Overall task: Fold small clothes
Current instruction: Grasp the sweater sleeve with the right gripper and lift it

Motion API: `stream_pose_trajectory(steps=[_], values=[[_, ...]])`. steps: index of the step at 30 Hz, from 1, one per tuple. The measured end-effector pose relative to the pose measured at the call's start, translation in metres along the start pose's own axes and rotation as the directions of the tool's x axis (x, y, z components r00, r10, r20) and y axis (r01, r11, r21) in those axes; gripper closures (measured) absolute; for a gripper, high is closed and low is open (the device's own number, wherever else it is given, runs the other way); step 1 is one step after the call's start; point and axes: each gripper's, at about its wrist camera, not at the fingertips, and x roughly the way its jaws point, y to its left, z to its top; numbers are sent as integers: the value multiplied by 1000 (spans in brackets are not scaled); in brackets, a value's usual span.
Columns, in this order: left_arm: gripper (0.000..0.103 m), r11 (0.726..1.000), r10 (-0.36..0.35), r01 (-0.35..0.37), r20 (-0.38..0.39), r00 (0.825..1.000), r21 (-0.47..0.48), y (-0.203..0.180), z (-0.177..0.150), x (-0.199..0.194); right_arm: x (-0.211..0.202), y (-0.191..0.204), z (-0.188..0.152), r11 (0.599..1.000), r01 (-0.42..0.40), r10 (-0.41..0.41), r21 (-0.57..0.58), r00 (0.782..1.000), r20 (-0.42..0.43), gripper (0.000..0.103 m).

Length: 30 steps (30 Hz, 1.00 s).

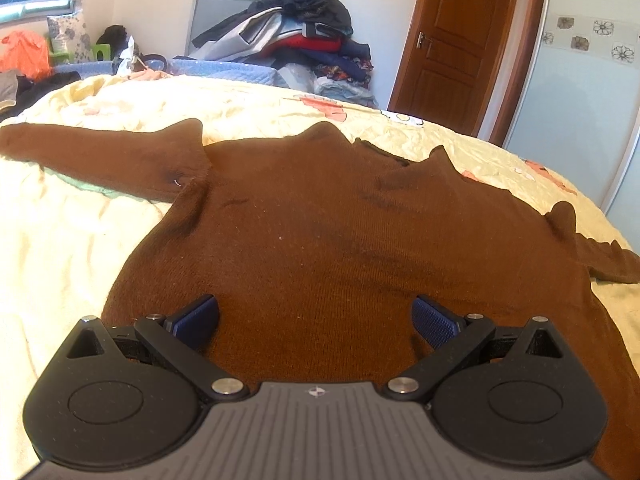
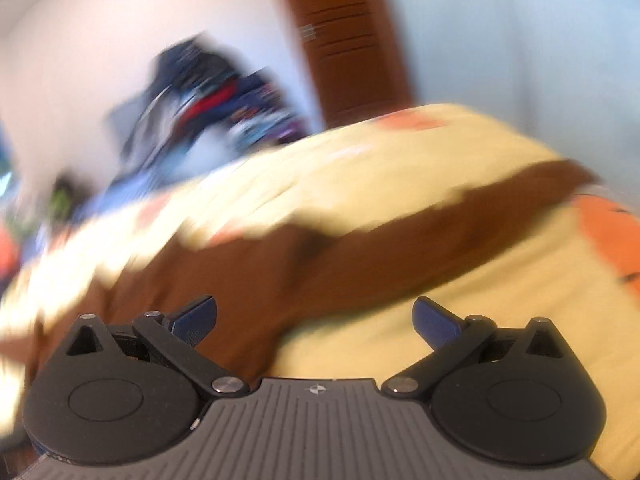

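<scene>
Sweater (image 1: 320, 232) in brown knit lies flat on the bed (image 1: 72, 248), its body spread just ahead of the left claw (image 1: 316, 320), sleeves stretched out to either side. Both the left claw and the right claw (image 2: 316, 320) stand wide open, holding nothing. The knit looks soft, light and limp, likely to sag and stretch; pinching a sleeve cuff or hem corner seems best.
</scene>
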Motion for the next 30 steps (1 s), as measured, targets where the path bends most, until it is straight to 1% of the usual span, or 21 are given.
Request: stream_pose_trajectory(steps=[2, 3, 4, 6, 9, 10, 12, 15, 17, 19, 20, 21, 22, 24, 25, 27, 29, 30], values=[[0, 1000, 8, -8, -2, 1000, 7, -3, 0, 0, 3, -55, 30, 985, 44, -45, 170, 999, 2, 0], [0, 1000, 13, -13, -4, 1000, 13, -4, 0, 1, 7, -88, 42, 957, 57, -58, 283, 998, -4, 0], [0, 1000, 18, -18, -6, 1000, 19, -5, 0, 1, 11, -119, 51, 916, 64, -67, 397, 998, -6, 0], [0, 999, 28, -28, -10, 1000, 31, -7, 0, 1, 19, -165, 58, 834, 62, -76, 549, 997, 2, 0], [0, 998, 39, -39, -14, 999, 46, -8, -1, 2, 37, -202, 60, 771, 77, -103, 633, 995, 4, 1], [0, 998, 43, -42, -16, 999, 50, -9, -1, 2, 43, -208, 61, 764, 79, -105, 640, 994, 3, 2], [0, 997, 50, -49, -19, 999, 58, -9, 0, 3, 55, -217, 63, 760, 63, -90, 647, 996, 9, 6], [0, 996, 61, -59, -23, 998, 71, -11, 0, 5, 68, -217, 65, 767, 48, -85, 640, 996, 27, 8], [0, 995, 67, -65, -25, 997, 78, -11, 0, 5, 77, -220, 69, 760, 25, -71, 649, 996, 45, 9], [0, 994, 72, -69, -26, 997, 82, -12, -1, 5, 80, -230, 76, 757, 5, -56, 653, 997, 58, 14], [0, 994, 74, -72, -26, 997, 84, -12, -1, 6, 83, -236, 83, 761, 0, -51, 649, 997, 60, 19], [0, 993, 77, -75, -27, 997, 86, -13, -1, 6, 85, -236, 84, 768, 0, -51, 641, 997, 62, 28], [0, 993, 80, -77, -28, 996, 89, -14, -1, 6, 83, -242, 84, 769, -2, -50, 639, 997, 63, 34], [0, 992, 84, -81, -30, 996, 93, -15, -1, 6, 88, -245, 83, 770, 15, -63, 638, 997, 53, 61], [0, 992, 84, -81, -30, 996, 93, -15, -1, 6, 89, -247, 81, 766, 24, -74, 642, 996, 51, 67], [0, 993, 83, -80, -30, 996, 92, -14, -1, 6, 94, -252, 79, 758, 45, -93, 651, 995, 40, 93], [0, 993, 79, -77, -28, 996, 86, -14, 0, 6, 93, -257, 74, 750, 55, -107, 659, 994, 39, 96], [0, 994, 77, -74, -28, 997, 83, -14, 0, 6, 92, -258, 74, 748, 52, -107, 662, 993, 43, 93]])
